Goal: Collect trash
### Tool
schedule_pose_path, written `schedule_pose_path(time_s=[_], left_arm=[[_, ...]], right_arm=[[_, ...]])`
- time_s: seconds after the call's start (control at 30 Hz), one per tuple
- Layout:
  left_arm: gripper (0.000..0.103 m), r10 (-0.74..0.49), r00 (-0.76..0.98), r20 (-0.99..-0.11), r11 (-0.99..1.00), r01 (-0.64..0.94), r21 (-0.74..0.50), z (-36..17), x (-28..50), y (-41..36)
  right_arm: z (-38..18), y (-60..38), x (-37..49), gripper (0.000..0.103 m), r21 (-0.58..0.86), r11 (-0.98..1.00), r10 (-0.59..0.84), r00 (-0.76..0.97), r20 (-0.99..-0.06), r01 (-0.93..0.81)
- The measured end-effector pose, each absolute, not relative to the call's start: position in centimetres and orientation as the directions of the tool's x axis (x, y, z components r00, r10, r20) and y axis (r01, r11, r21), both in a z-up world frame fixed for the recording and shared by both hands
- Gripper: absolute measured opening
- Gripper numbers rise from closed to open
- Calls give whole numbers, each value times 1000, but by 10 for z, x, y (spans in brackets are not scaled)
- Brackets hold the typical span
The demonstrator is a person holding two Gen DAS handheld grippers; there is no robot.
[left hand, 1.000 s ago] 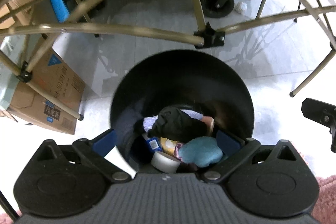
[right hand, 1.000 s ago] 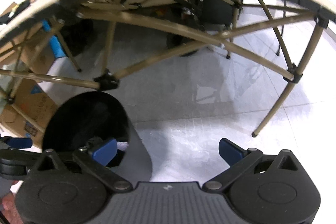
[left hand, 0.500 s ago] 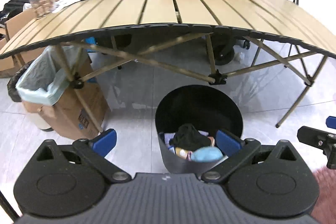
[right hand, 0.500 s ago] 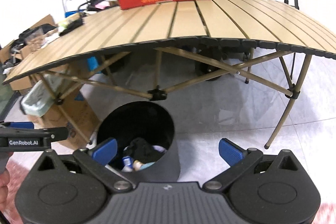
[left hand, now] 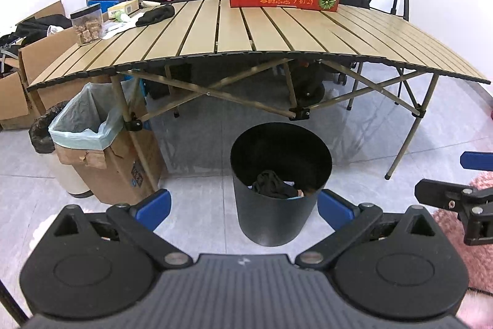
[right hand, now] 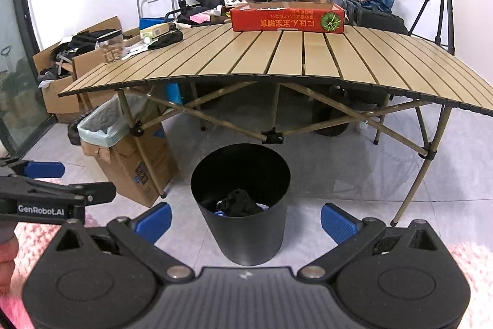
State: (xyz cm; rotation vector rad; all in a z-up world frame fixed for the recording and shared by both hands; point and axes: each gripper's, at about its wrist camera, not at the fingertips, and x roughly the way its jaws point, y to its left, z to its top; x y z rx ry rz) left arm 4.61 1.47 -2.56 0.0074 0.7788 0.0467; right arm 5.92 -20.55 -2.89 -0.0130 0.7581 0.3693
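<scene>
A lined cardboard box (left hand: 107, 156) stands at the left table leg (left hand: 128, 116). The left gripper (left hand: 243, 205) is spread and empty, aimed at the black bin (left hand: 277, 215) on the floor before the table (left hand: 277, 33), within easy drop reach. Collected trash (right hand: 237, 204) lies inside it. The right gripper (right hand: 246, 219) is likewise spread, holding nothing.

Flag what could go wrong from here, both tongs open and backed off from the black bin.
1. The black bin stands free on smooth tile just in front of the folding table; a low approach might knock it over.
2. The left tongs and right tongs hover side by side, so they might collide.
3. The black cloth lies on top and may snag a finger.
</scene>
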Motion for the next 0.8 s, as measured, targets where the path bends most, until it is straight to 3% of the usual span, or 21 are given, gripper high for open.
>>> schedule_pose_path(time_s=[0.8], left_arm=[[103, 27, 719, -695, 1000, -20, 19, -24, 37, 11]], right_arm=[[-24, -213, 51, 103, 111, 949, 291, 682, -671, -296]])
